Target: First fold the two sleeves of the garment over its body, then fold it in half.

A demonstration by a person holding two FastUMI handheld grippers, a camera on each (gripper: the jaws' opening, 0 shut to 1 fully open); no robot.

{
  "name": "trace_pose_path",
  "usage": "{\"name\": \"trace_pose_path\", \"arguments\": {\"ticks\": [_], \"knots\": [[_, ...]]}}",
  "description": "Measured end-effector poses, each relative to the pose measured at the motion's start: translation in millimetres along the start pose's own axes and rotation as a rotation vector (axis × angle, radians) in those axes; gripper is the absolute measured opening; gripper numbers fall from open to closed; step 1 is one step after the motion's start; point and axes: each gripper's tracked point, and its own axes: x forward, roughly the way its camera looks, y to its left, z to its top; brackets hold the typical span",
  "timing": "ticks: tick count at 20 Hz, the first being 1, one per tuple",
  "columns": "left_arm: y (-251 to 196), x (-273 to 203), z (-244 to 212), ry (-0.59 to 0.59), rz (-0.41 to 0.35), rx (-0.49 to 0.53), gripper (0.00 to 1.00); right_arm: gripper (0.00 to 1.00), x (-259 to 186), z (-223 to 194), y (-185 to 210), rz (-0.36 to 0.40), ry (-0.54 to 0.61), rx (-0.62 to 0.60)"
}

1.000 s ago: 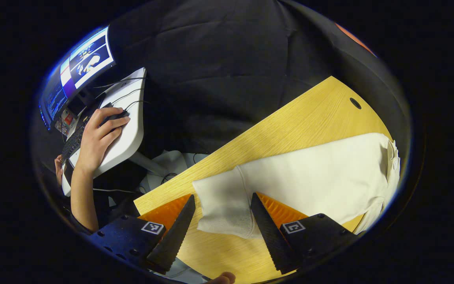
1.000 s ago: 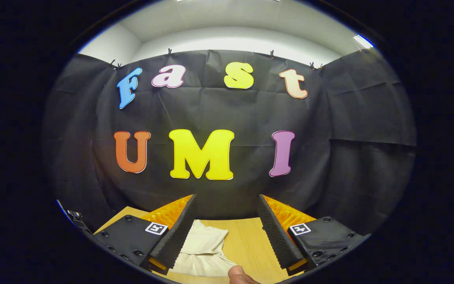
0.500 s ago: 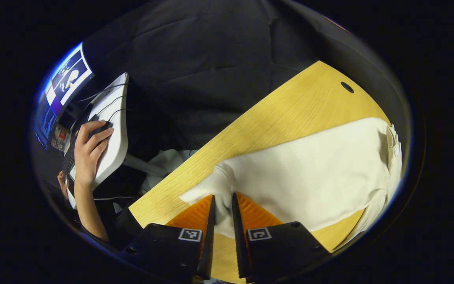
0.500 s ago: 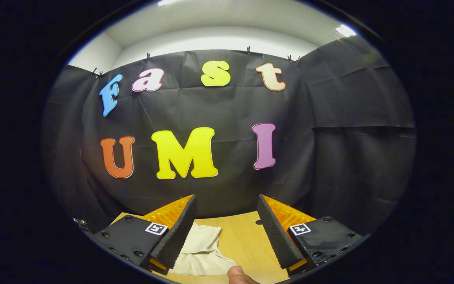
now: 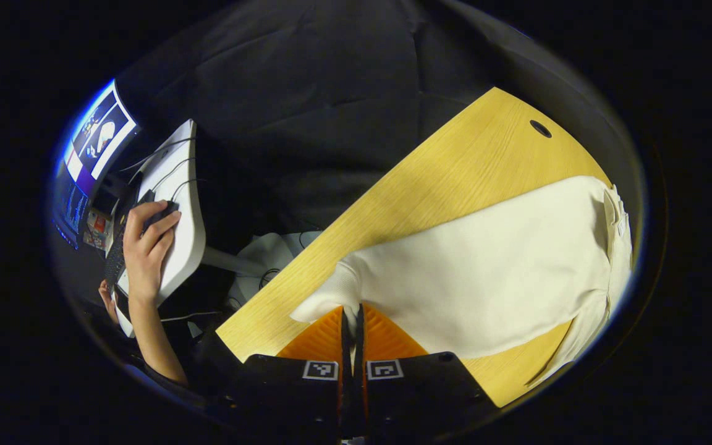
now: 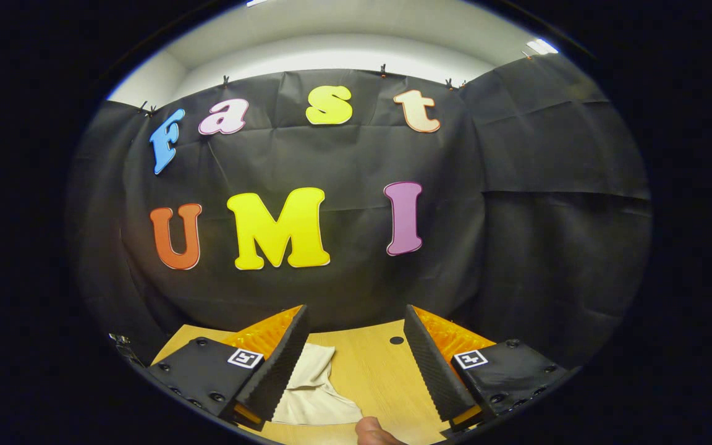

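Observation:
A cream long-sleeved garment [image 5: 486, 272] lies flat on the wooden table [image 5: 455, 179] in the left gripper view. My left gripper [image 5: 351, 315] is shut on the ribbed cuff [image 5: 325, 296] of one sleeve near the table's corner, and the cuff bunches up between the two fingers. In the right gripper view my right gripper [image 6: 353, 340] stands open above the table [image 6: 374, 371], nothing between its fingers. A part of the garment [image 6: 313, 389] lies below it, beside the left finger.
Left of the table a person's hand [image 5: 149, 241] rests on a mouse on a white desk [image 5: 180, 204], with a monitor [image 5: 93, 142] behind. A round hole [image 5: 540, 128] is in the table's far corner. A fingertip [image 6: 371, 429] shows at the bottom of the right gripper view.
My left gripper has closed on the sleeve cuff, which was lying flat between its open fingers a second ago. The right gripper has drifted slightly right, still open.

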Motion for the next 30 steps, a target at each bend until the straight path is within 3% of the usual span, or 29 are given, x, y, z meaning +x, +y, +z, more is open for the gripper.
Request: {"name": "trace_pose_path", "arguments": {"ticks": [4, 10, 21, 30], "knots": [[-14, -38, 28, -0.044, -0.029, -0.006, 0.03, 0.96, 7, -14, 7, 0.048, 0.039, 0.007], [-73, -99, 63, -0.097, -0.118, 0.027, 0.03, 0.96, 19, -30, 16, 0.11, 0.085, 0.004], [-247, -178, 94, -0.184, -0.278, 0.17, 0.03, 0.96, 27, -53, 18, 0.165, 0.124, -0.035], [-405, -207, 61, -0.167, -0.371, 0.349, 0.03, 0.96, 36, -75, -6, 0.126, 0.174, -0.052]]}}
